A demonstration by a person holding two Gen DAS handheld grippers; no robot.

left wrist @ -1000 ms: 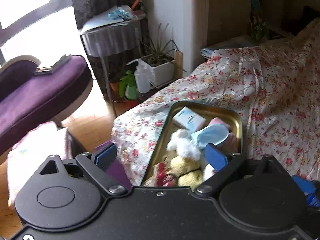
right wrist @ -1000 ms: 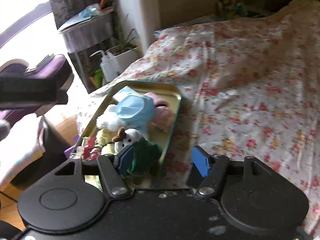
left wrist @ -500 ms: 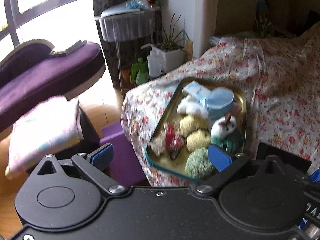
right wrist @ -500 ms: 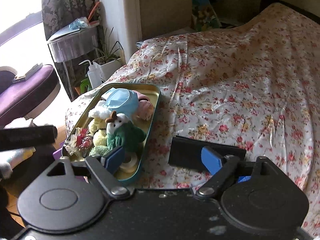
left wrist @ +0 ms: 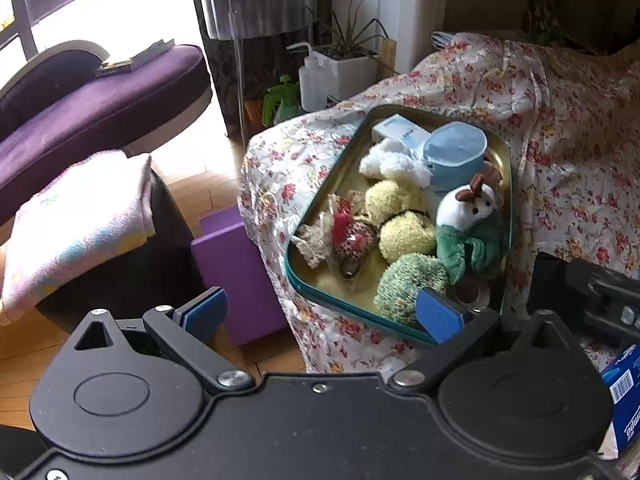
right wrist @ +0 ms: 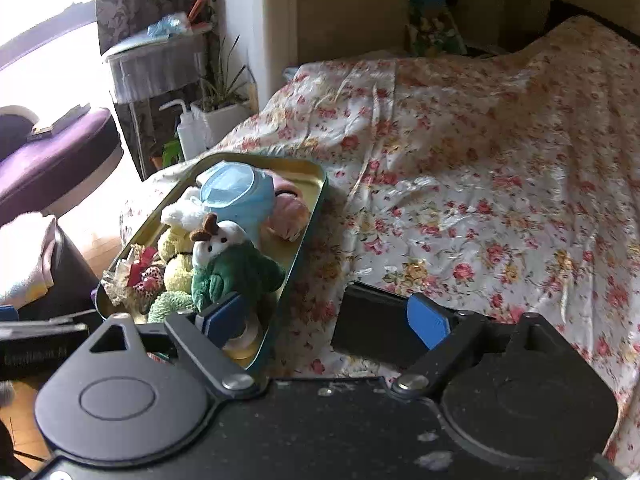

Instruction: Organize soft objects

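A gold metal tray (left wrist: 505,184) (right wrist: 316,200) lies on the corner of a floral bedspread (right wrist: 480,184). It holds several soft toys: a white-headed plush in green (left wrist: 468,232) (right wrist: 232,264), a yellow plush (left wrist: 400,220), a green fuzzy ball (left wrist: 408,284), a white plush (left wrist: 392,166), a blue face mask (left wrist: 454,154) (right wrist: 236,192) and a pink plush (right wrist: 290,214). My left gripper (left wrist: 320,312) is open and empty, held back from the tray's near edge. My right gripper (right wrist: 324,320) is open and empty, by the tray's near right corner.
A black flat object (right wrist: 372,328) lies on the bedspread right of the tray. A purple box (left wrist: 232,272) stands on the wooden floor beside the bed. A folded pink towel (left wrist: 76,216) lies on a dark stool. A purple couch (left wrist: 92,108), side table (left wrist: 256,12) and plants stand beyond.
Both grippers have drawn back from the tray, so the whole tray and the bed edge show. The white-and-green plush now lies in the tray, clear of the right gripper.
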